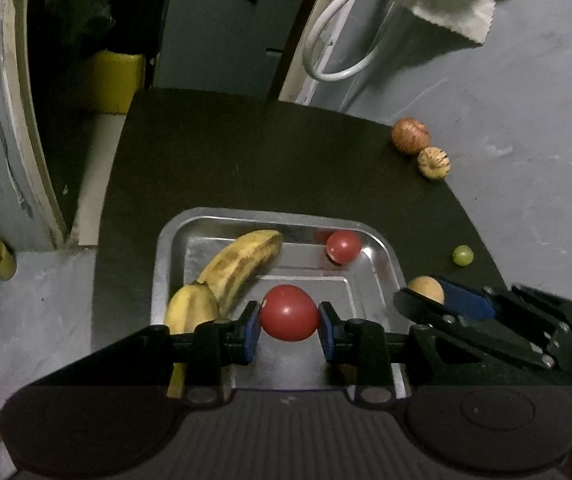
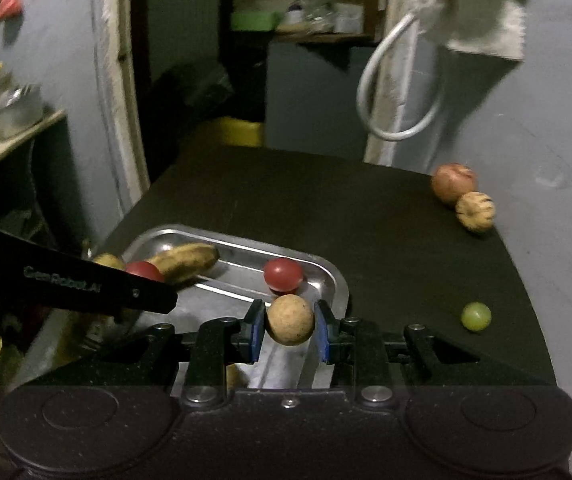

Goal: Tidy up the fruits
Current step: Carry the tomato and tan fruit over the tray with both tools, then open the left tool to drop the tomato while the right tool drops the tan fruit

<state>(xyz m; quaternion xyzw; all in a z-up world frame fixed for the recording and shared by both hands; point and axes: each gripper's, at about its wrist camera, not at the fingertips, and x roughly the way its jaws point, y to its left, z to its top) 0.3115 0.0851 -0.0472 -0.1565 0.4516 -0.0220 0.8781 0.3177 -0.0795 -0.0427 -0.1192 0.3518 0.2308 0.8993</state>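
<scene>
a red tomato (image 1: 288,313) is clamped between the blue pads of the left gripper (image 1: 289,330), which is closed only as far as the fruit allows. it is held above the near part of a steel tray (image 1: 386,256). in the tray are found a spotted banana (image 1: 242,262) along the left side and a second, smaller tomato (image 1: 343,245) near the far right corner.

a round tan fruit (image 2: 290,319) is pinched the same way by the right gripper (image 2: 289,330), its jaws narrowed onto it, at the near right corner of the tray (image 2: 336,280). the left gripper's black arm is seen at the left of the right wrist view.

the tray is set on a dark table (image 1: 246,160). a green grape (image 1: 463,255) is left on the table to the right of the tray, well apart from it. at the far right edge a reddish apple (image 1: 410,135) and a striped pale fruit (image 1: 433,163) are placed touching each other. a white cable (image 1: 338,40) is hung on the wall beyond.
</scene>
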